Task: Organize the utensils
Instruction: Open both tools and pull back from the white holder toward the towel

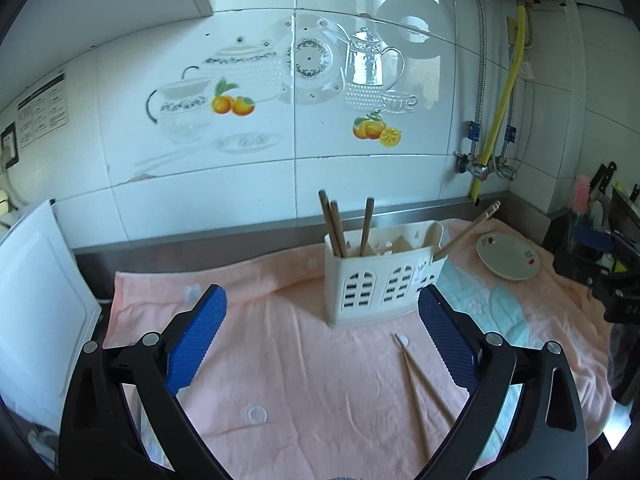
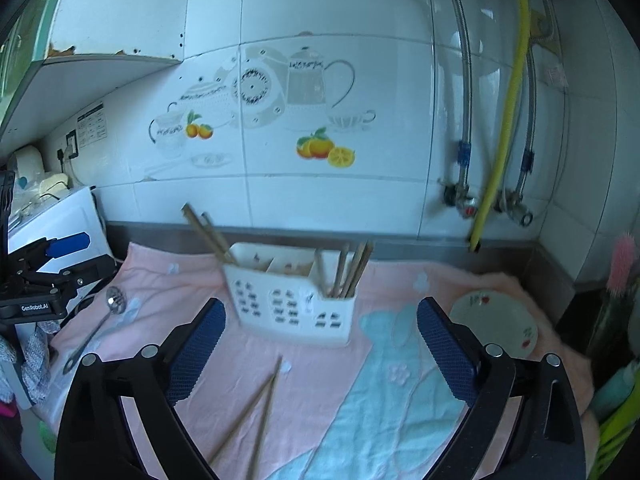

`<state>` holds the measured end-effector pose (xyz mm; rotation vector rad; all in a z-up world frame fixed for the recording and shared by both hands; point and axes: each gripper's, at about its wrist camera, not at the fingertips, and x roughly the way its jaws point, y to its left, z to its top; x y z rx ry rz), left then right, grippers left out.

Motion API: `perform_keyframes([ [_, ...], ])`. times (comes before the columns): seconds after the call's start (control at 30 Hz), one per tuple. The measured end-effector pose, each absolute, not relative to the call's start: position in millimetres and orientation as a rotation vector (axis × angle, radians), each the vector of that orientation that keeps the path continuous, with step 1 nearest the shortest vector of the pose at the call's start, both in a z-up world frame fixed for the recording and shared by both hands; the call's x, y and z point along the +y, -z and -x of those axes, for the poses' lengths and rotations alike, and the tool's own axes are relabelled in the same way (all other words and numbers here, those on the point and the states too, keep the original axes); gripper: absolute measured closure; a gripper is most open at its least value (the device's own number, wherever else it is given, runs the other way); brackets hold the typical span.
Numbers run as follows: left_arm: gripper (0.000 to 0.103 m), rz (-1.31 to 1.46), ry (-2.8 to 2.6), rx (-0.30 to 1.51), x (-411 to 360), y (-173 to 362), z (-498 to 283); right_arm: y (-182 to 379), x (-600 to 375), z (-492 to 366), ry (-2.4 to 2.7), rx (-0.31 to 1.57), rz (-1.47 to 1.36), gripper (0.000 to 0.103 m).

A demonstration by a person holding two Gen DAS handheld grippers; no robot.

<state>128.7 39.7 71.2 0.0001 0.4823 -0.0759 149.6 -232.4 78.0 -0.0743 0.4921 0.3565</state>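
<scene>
both grippers tilt gently downward over the pink towel, jaws spread wide and empty. ahead of the left gripper stands the white utensil holder with chopsticks upright inside; a loose pair of chopsticks lies just before its right finger. the right gripper faces the same holder, a small plate off to its right.

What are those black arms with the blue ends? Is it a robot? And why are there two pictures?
No robot: a person holds a two-finger grabber in each hand, with a camera on each. One picture looks along the left gripper, the other along the right gripper. Both are open and hold nothing. On the pink towel stands a white holder with chopsticks inside. Two loose chopsticks lie in front of it, a small plate sits to the right, and a metal spoon lies to the left.
</scene>
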Motion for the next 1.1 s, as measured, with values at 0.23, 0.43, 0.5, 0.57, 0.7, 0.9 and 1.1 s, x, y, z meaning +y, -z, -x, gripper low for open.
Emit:
perform_keyframes([
  [0.23, 0.005, -0.03, 0.029, 0.48, 39, -47, -101, -43, -230, -124, -0.361, 0.52, 0.062, 0.009],
  [0.43, 0.005, -0.012, 0.008, 0.518, 42, -17, -81, -9, -233, -108, -0.36, 0.567, 0.038, 0.009],
  [0.5, 0.005, 0.011, -0.001, 0.533, 46, -7, -76, 6, -234, -103, -0.362, 0.594, 0.033, 0.009],
  [0.57, 0.005, 0.029, -0.004, 0.553, 49, 3, -72, 19, -232, -98, -0.354, 0.611, 0.051, 0.009],
  [0.7, 0.005, 0.043, -0.017, 0.586, 53, 20, -68, 43, -226, -88, -0.344, 0.631, 0.103, 0.009],
  [0.9, 0.005, 0.058, -0.037, 0.628, 61, 40, -62, 69, -217, -82, -0.365, 0.666, 0.103, 0.009],
  [1.1, 0.005, 0.071, -0.048, 0.661, 67, 54, -57, 85, -202, -85, -0.372, 0.693, 0.112, 0.023],
])
